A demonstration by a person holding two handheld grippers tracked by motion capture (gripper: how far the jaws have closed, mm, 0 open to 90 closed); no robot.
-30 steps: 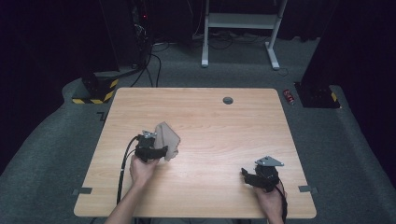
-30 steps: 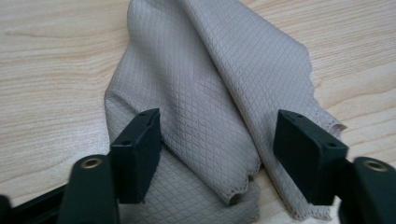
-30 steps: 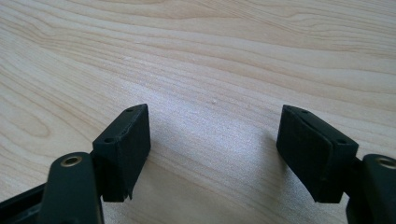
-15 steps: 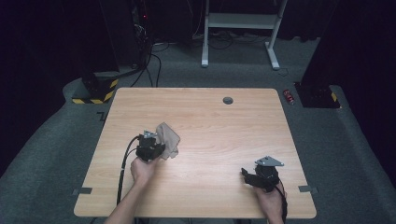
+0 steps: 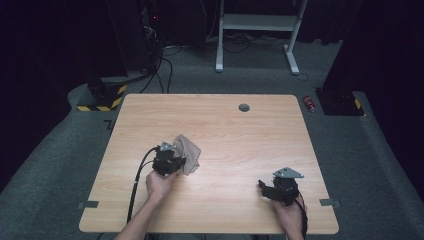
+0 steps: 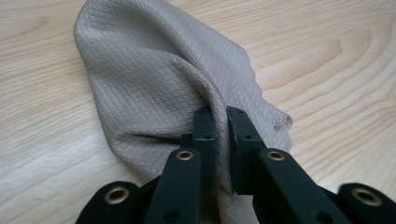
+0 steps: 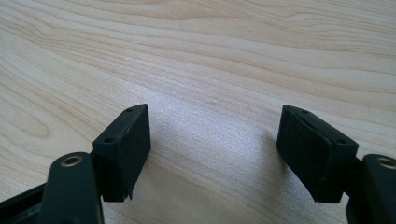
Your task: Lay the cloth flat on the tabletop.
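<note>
A beige quilted cloth (image 5: 190,152) lies crumpled on the wooden table (image 5: 225,125), left of the middle. My left gripper (image 5: 179,160) sits at its near edge. In the left gripper view the jaws have just been closing, and they now pinch a raised fold of the cloth (image 6: 154,79) between the pads, so the left gripper (image 6: 219,116) is shut on it. My right gripper (image 5: 262,186) rests low at the table's front right. Its jaws stand wide apart over bare wood, and the right gripper (image 7: 215,135) is open with nothing between them.
A small round dark grommet (image 5: 244,107) is set into the table near its far edge. Black cables trail from both grippers toward the front edge. Beyond the table are grey carpet, a white frame's legs (image 5: 255,30) and a yellow-black striped base (image 5: 102,97).
The cloth has drawn in and bunched against the left gripper, which shifted slightly. The right hand and its gripper have not moved.
</note>
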